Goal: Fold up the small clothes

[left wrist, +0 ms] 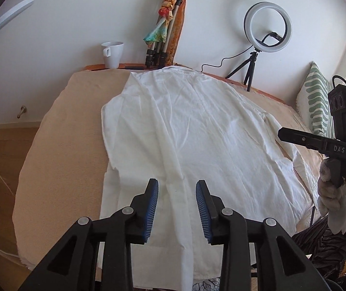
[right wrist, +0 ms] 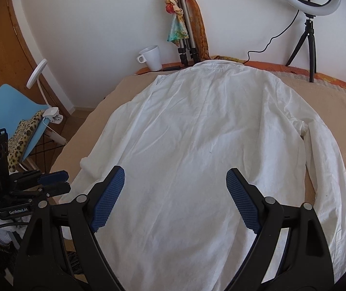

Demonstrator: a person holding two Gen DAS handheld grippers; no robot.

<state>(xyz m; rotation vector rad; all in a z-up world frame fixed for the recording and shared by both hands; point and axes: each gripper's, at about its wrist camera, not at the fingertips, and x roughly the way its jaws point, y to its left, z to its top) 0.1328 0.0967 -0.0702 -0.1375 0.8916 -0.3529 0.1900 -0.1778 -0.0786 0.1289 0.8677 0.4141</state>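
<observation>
Hovering over white shirt spread back-up on the bed: left gripper part-open, right gripper wide, both empty. Risk: thin fabric bunches, pinch grabs both layers.

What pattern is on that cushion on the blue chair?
Leopard print cushion, tan with dark spots; clearest in the right wrist view.

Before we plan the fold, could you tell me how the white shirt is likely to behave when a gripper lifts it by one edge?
The shirt is thin, creased cloth lying flat on the bed, so it will probably droop. It looks light. The sleeve will likely trail behind.
</observation>
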